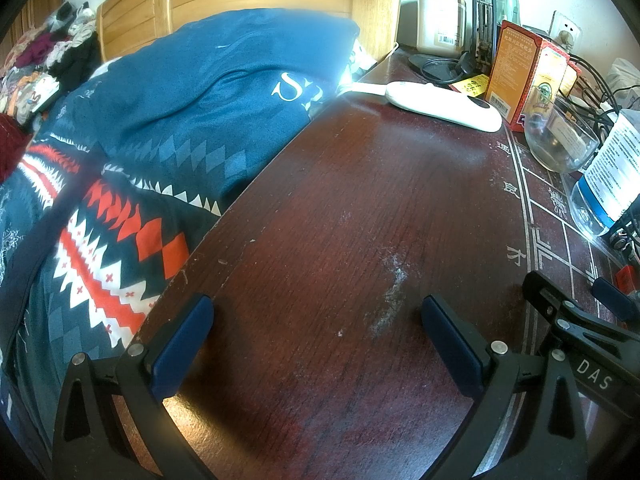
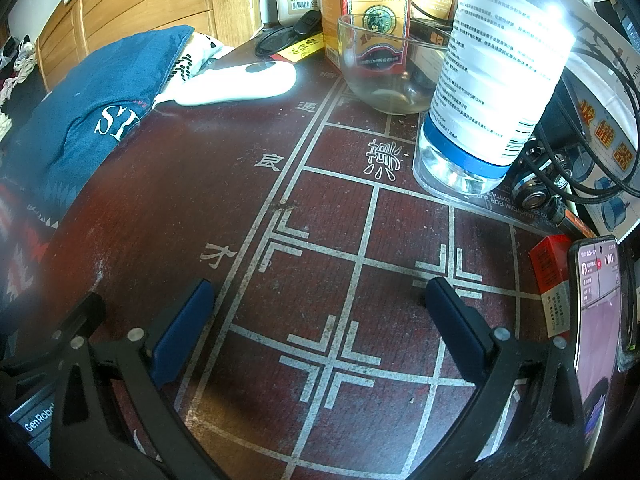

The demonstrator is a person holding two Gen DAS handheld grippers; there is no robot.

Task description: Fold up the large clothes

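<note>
Pre-grasp stage, by my read: nothing had been picked up yet. Left gripper sat over the dark red table, jaws spread wide, empty. Right gripper was the same, spread and empty, over the printed board grid on that table.

No loose garment was clearly identifiable. The only cloth nearby was a blue fabric with white lettering, bunched and rumpled on the patterned bedding, beside the table's left edge.

Next move likely called for both grippers to swing left toward the bed, clear of the glass bowl and water bottle.
</note>
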